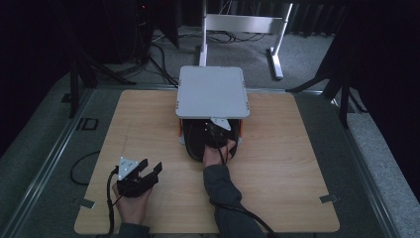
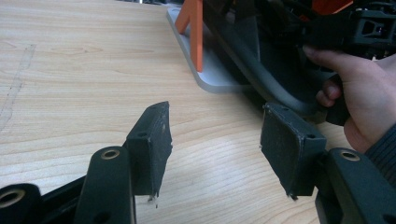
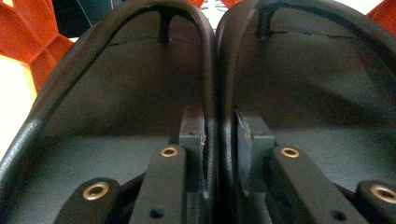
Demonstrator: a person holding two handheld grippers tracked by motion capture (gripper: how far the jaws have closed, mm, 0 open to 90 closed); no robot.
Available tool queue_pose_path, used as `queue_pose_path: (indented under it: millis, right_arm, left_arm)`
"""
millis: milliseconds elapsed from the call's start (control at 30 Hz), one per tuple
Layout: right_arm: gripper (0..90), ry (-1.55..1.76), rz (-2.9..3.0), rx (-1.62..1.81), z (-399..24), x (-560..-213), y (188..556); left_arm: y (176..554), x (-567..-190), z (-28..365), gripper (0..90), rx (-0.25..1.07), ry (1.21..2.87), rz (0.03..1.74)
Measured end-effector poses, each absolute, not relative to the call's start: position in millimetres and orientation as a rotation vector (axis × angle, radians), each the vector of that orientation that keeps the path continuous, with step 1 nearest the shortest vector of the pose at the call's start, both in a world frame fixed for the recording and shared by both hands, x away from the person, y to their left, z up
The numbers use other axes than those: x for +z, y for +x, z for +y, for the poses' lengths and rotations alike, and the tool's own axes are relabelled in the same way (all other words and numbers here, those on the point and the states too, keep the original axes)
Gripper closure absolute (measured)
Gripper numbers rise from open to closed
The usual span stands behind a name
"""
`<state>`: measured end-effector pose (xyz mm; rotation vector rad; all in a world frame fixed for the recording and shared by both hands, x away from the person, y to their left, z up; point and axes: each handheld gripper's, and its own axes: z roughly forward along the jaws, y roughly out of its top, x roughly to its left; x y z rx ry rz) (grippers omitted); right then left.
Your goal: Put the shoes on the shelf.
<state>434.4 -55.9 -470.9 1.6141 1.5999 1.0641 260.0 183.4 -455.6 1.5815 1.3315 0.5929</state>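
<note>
Hard to say what's going on under the grey shelf [image 1: 213, 91], since its top plate covers most of it from above and the whole area there is dark. What pokes out at the near edge is a pair of black shoes [image 1: 195, 141], at least that's what they look like to me, and their far ends are hidden under the shelf. My right claw [image 3: 219, 135] is pushed in there, pinched narrow on the two inner rims where the shoes sit side by side, one wall on each side of the pinch. Orange legs [image 2: 197, 32] of the shelf stand right beside the shoes, and bits of orange show past the rims. My right hand [image 2: 359, 98] is cut off at the frame edge. My left claw [image 1: 151, 166] sits low on the wooden table [image 1: 277, 163], well out from the shelf's near left corner, spread wide with nothing in it.
</note>
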Motion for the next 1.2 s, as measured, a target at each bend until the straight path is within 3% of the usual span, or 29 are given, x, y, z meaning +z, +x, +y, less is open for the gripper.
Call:
queue_pose_path:
  millis: [1200]
  right_arm:
    - [73.0, 1.618, 1.578, 1.052, -50.6, -479.4, 438.0]
  left_arm:
    - [258.9, -454.8, 185.7, 43.3, 0.592, 1.572, 1.335]
